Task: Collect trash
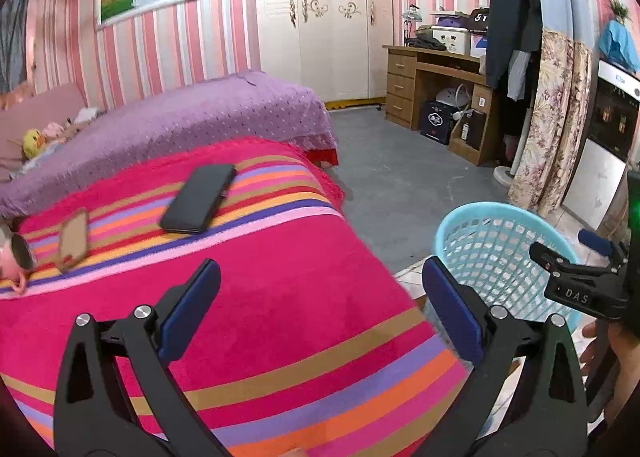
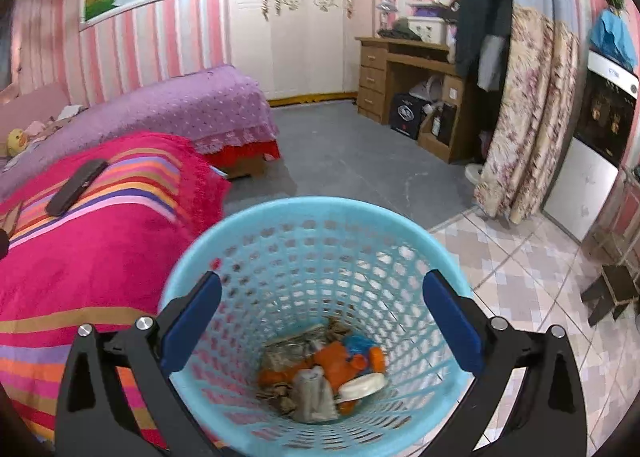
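Trash (image 2: 320, 373) already dropped in blue basket (image 2: 240, 233); both claws, left (image 1: 320, 313) and right (image 2: 320, 317), held wide, empty. Beside basket, phone (image 1: 198, 199) left on blanket (image 1: 280, 297).

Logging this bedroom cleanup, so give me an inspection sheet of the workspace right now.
Surface: striped pink blanket on the bed.
Job's things: blue basket on the floor beside the bed, holding trash.
Clutter: black phone and brown card on the blanket.
Grippers: left claw open, empty, over the blanket; right claw open, empty, over the basket.
Cables: nothing seen.
Surroundings: wardrobe, wooden desk, floral curtain.
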`<state>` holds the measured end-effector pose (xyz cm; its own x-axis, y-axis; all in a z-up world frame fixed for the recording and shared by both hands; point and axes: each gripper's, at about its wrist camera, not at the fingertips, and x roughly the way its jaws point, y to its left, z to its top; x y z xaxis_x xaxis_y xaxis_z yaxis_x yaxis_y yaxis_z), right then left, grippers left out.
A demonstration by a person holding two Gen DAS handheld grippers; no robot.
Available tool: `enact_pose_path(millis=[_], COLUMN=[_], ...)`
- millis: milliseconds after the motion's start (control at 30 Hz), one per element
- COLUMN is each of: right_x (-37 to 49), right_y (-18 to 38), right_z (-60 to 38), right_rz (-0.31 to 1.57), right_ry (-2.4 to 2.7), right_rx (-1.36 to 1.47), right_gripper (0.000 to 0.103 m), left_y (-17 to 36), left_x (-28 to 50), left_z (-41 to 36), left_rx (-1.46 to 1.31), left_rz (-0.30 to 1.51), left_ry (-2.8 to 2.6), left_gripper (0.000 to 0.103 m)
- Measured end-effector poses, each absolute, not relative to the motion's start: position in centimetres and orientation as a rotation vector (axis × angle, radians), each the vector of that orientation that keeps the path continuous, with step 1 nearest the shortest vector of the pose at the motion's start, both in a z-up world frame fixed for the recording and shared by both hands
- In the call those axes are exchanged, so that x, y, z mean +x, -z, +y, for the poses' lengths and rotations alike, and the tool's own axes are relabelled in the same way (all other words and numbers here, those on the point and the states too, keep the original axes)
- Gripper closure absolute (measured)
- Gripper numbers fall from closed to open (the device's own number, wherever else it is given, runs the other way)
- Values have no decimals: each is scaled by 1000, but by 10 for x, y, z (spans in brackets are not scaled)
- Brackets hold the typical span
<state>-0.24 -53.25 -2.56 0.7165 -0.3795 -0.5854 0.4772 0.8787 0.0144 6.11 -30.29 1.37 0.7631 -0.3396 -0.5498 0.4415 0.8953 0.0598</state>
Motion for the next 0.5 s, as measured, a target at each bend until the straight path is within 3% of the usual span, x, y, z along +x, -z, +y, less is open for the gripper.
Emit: enact_pose_path(millis=[500], right_x=[-33], right_y=[-22], right_z=[-411], right_rz=[498], right_ry=[315], right_rx=[91], right_gripper=[5], left_y=[-28], left_x=[18], left_z=[-186], left_rx=[139], left_rz=[518], left_ry=[334], left_gripper=[6])
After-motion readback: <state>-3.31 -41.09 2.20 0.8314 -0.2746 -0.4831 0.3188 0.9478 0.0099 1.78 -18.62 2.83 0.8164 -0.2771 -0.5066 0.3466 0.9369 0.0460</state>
